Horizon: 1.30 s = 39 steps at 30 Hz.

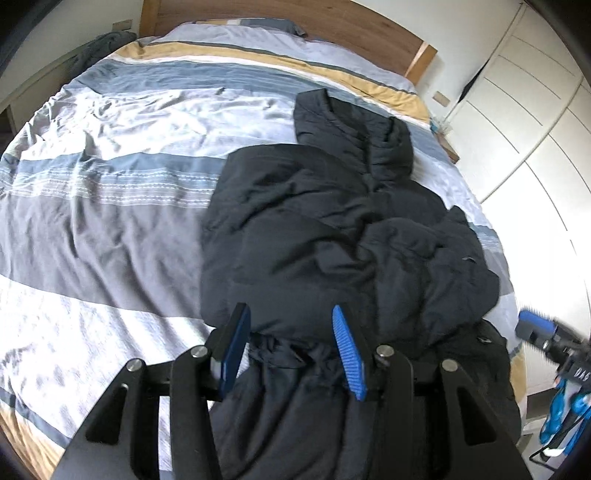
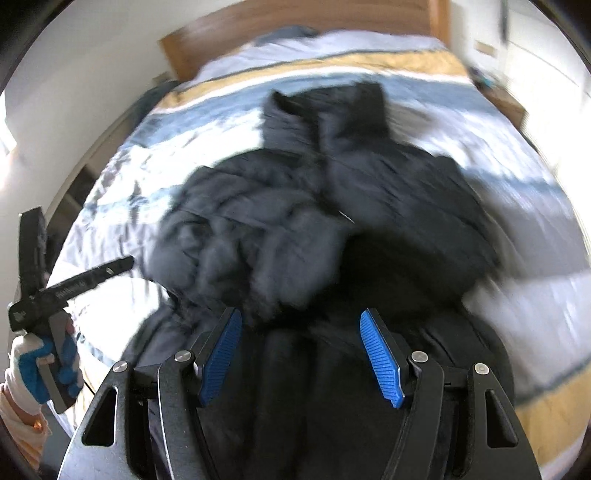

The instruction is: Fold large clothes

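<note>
So the bed [image 1: 110,229] with the striped duvet takes up basically everything, and the black puffer coat [image 1: 332,236] is sprawled on it lengthwise, hood [image 1: 354,125] pointing at the wooden headboard [image 1: 295,18], hem at the foot end nearest the cameras. It's bunched up around the middle, one side heaped over itself.

My guess on handling: puffy, soft, light for its bulk, and that shell fabric looks slick, so a pinch on a fat quilted bit will probably slip. I'd grab a thin edge, like the hem or a cuff, low on the coat.

Left gripper [image 1: 291,347] hangs over the hem with its blue pads spread wide, nothing between them. Right gripper [image 2: 301,350] is the same, gaping and empty over the hem, though that view is motion-blurred.
</note>
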Available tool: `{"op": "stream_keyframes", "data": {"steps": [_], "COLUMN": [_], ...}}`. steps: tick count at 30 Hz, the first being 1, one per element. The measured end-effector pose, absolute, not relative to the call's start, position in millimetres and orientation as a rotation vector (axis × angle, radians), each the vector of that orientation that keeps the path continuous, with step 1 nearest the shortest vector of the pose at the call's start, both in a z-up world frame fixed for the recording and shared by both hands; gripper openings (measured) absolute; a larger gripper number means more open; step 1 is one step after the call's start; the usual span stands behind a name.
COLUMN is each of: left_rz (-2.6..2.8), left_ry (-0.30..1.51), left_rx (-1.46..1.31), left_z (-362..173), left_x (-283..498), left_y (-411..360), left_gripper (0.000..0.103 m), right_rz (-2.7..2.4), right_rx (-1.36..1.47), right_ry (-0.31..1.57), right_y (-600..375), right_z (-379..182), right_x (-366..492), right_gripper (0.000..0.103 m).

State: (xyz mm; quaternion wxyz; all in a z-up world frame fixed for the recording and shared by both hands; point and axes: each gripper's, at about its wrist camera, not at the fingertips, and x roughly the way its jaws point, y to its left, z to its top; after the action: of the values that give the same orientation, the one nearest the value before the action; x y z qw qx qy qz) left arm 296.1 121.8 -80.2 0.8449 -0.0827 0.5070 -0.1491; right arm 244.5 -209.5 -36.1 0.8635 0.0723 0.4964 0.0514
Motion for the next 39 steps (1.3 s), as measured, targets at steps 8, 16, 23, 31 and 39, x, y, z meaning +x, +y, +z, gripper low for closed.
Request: {"op": "stream_keyframes", "data": {"steps": [8,16,23,31,39], "left_rz": [-0.329,-0.326,-0.335,-0.338,-0.302], "left_ry": [1.085,1.115,1.153,1.091,1.142], "left_rx": [-0.175,-0.163,-0.138,-0.161,-0.113], "left_z": [-106,-150,-162,-130,-149], "left_x": [325,335,328,319,325], "left_y": [101,82,88,96,67], "left_gripper": [0.045,0.045,0.054,0.054,0.054], "right_rz": [0.151,0.098,0.027,0.056,0.103], "right_rx": [0.055,0.011,0.014,-0.002,-0.02], "right_ry": [1.021,1.112,1.178,1.111,1.125], "right_y": [-168,-179,-219,-220,-192], "right_z": [-48,-107,-135,-100,-111], "right_x": [312,320,298,289,305], "right_gripper": [0.066,0.066,0.066,0.066,0.066]}}
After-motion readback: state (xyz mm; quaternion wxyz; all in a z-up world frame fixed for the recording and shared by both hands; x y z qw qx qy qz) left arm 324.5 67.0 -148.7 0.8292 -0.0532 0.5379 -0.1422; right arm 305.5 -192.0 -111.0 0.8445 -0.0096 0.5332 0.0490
